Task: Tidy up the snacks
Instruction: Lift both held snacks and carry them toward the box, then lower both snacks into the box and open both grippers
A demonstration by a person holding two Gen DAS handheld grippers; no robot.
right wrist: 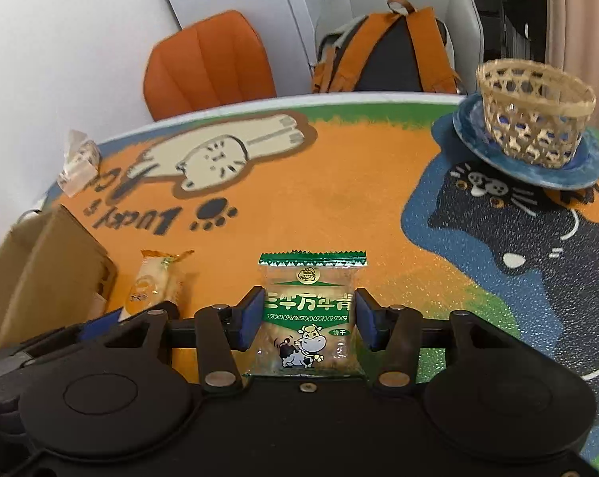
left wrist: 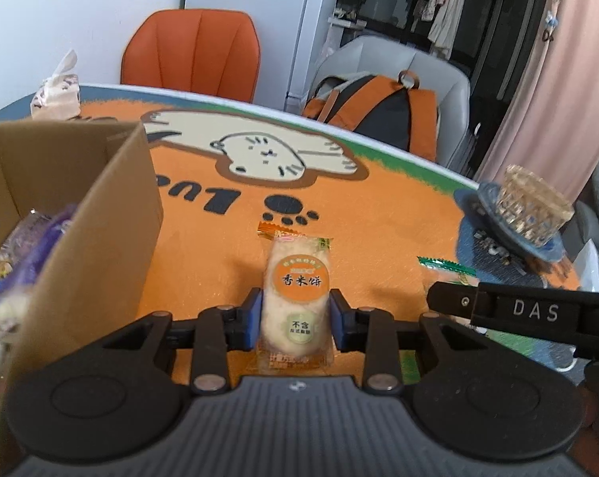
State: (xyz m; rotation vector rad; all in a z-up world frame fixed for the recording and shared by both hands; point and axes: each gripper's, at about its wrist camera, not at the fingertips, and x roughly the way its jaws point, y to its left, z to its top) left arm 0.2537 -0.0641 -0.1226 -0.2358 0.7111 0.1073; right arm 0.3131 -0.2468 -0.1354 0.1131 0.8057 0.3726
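Note:
An orange-labelled rice cracker packet point(left wrist: 299, 282) stands lengthwise between the blue pads of my left gripper point(left wrist: 296, 316), which is shut on its sides low over the orange cat mat point(left wrist: 379, 214). In the right wrist view the same packet point(right wrist: 152, 282) shows at the lower left. My right gripper point(right wrist: 308, 316) is shut on a green biscuit packet with a cow picture point(right wrist: 311, 278). Only that packet's green edge point(left wrist: 444, 266) shows in the left wrist view, past the right gripper's black body.
An open cardboard box point(left wrist: 101, 206) with several snacks inside stands close on the left. A woven basket point(right wrist: 534, 111) sits on a blue plate point(right wrist: 538, 171) at the far right. A tissue pack point(right wrist: 77, 163) lies at the back left. Beyond the table are an orange chair point(left wrist: 196, 51) and a backpack point(left wrist: 383, 111).

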